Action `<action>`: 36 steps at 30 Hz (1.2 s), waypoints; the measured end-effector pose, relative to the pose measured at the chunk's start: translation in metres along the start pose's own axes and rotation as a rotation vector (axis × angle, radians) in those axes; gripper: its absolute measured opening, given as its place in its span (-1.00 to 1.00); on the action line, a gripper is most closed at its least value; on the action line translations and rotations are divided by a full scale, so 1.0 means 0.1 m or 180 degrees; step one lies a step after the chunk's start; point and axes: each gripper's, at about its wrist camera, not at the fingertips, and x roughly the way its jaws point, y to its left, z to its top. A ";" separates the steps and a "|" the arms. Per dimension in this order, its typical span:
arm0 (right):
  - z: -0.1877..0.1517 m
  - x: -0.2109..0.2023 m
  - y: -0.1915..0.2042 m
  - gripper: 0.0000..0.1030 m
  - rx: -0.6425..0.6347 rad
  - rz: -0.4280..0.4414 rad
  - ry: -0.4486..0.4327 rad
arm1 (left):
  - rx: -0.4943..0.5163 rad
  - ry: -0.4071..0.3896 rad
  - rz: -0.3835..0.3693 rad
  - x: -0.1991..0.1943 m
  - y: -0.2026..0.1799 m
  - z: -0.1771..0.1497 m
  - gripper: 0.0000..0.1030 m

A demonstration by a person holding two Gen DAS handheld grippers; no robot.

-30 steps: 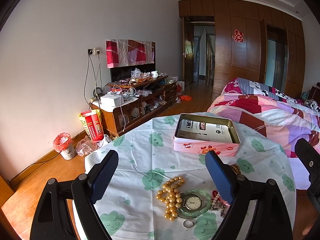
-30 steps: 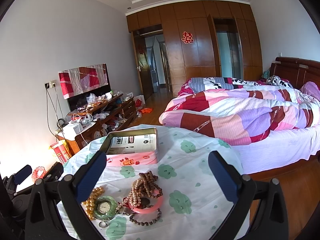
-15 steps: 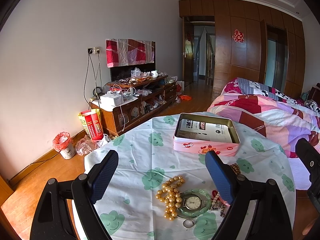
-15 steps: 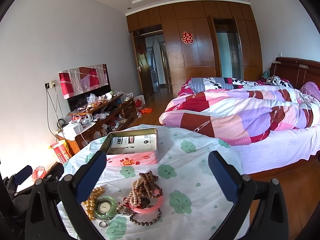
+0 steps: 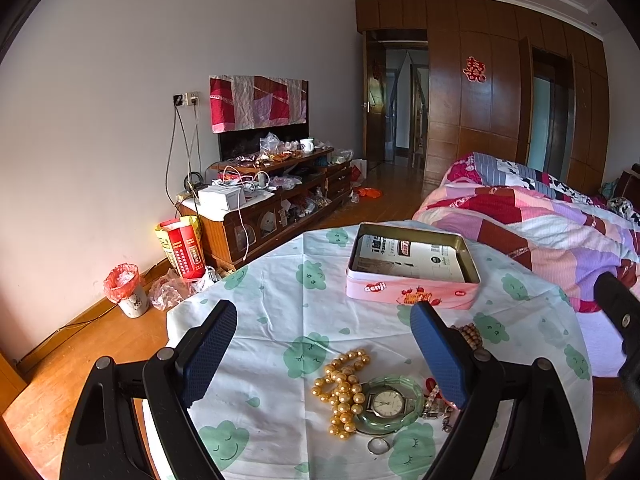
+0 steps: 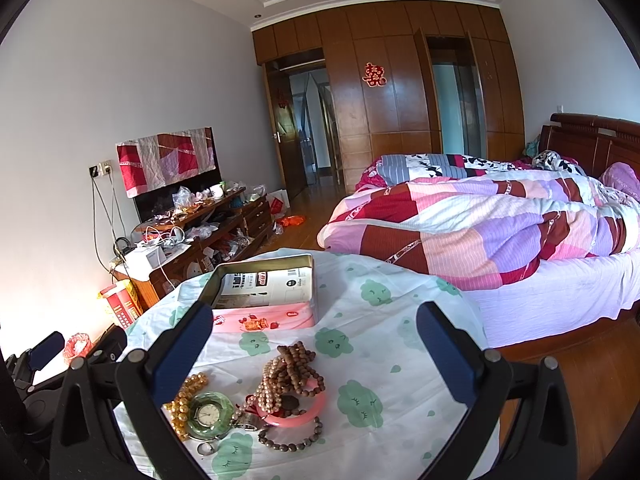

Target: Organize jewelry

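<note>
A heap of jewelry lies on the near side of a round table: a gold bead necklace (image 5: pixel 340 384), a watch (image 5: pixel 386 402) inside a green bangle (image 5: pixel 414 384), a small ring (image 5: pixel 378 445), brown wooden beads (image 6: pixel 298 364) and a pink bangle (image 6: pixel 308 414). An open pink tin (image 5: pixel 412 268) with papers inside stands farther back; it also shows in the right wrist view (image 6: pixel 268 296). My left gripper (image 5: pixel 324 350) is open and empty above the heap. My right gripper (image 6: pixel 316 356) is open and empty above the beads.
The table wears a white cloth with green clouds (image 5: pixel 280 320). A bed with a patchwork quilt (image 6: pixel 500 224) lies to the right. A cluttered TV cabinet (image 5: pixel 272 204), a red box (image 5: pixel 182 248) and a small bin (image 5: pixel 128 290) stand by the left wall.
</note>
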 end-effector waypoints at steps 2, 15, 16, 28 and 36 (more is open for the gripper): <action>-0.01 0.02 -0.01 1.00 -0.0013 -0.0053 0.0010 | 0.0040 0.0036 -0.0010 0.05 0.02 -0.03 0.72; -0.32 0.48 -0.33 0.32 0.0093 -0.0007 0.0624 | 0.0180 0.0670 -0.0265 0.66 0.29 -0.52 0.68; -0.33 0.51 -0.35 0.23 0.0110 0.0025 0.0677 | 0.0226 0.0677 -0.0317 0.67 0.29 -0.54 0.53; -0.45 0.78 -0.43 0.23 0.0122 0.0094 0.0914 | 0.0001 0.1159 -0.1012 0.97 0.26 -0.60 -0.12; -0.49 0.87 -0.48 0.23 0.0201 0.0088 0.0989 | -0.0114 0.1373 -0.1095 1.17 0.12 -0.62 -0.14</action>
